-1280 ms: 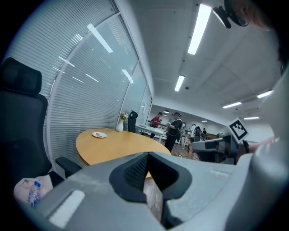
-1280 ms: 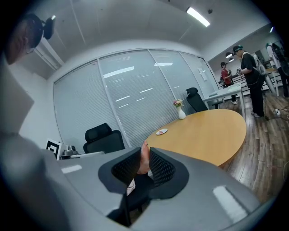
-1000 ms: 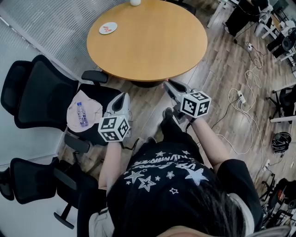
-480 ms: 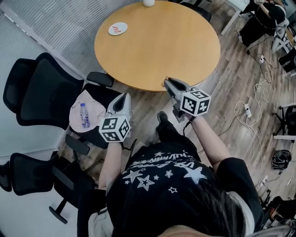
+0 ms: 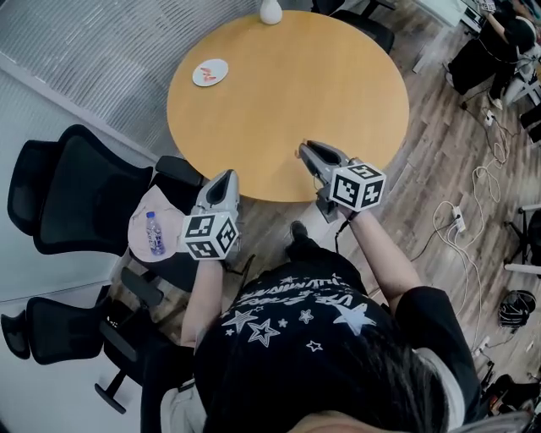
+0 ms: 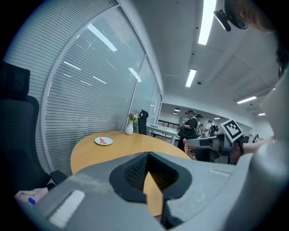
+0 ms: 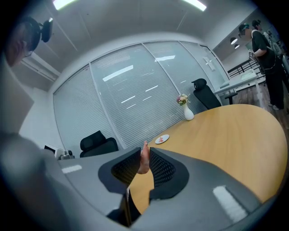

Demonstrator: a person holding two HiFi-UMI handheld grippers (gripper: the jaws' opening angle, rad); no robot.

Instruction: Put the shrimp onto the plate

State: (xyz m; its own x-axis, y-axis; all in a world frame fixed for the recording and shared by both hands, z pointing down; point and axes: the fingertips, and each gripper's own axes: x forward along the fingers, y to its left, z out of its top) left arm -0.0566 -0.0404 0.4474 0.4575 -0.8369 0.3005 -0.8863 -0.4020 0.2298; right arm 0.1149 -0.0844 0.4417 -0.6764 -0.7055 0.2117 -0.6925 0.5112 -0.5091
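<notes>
Right claw (image 7: 143,168) pinches the shrimp (image 7: 144,157), pinkish and soft-looking, between ribbed black pads. It is probably slippery, so carry it level with a steady squeeze. Left claw (image 6: 148,176) shows a narrow gap with nothing in it. Both are at the near edge of the round tabletop (image 5: 287,93), smooth orange wood. Plate (image 5: 210,72) is small, white and flat, on the far side, with something red on it. Reach across and lower before releasing. White vase (image 5: 270,12) stands beyond.
</notes>
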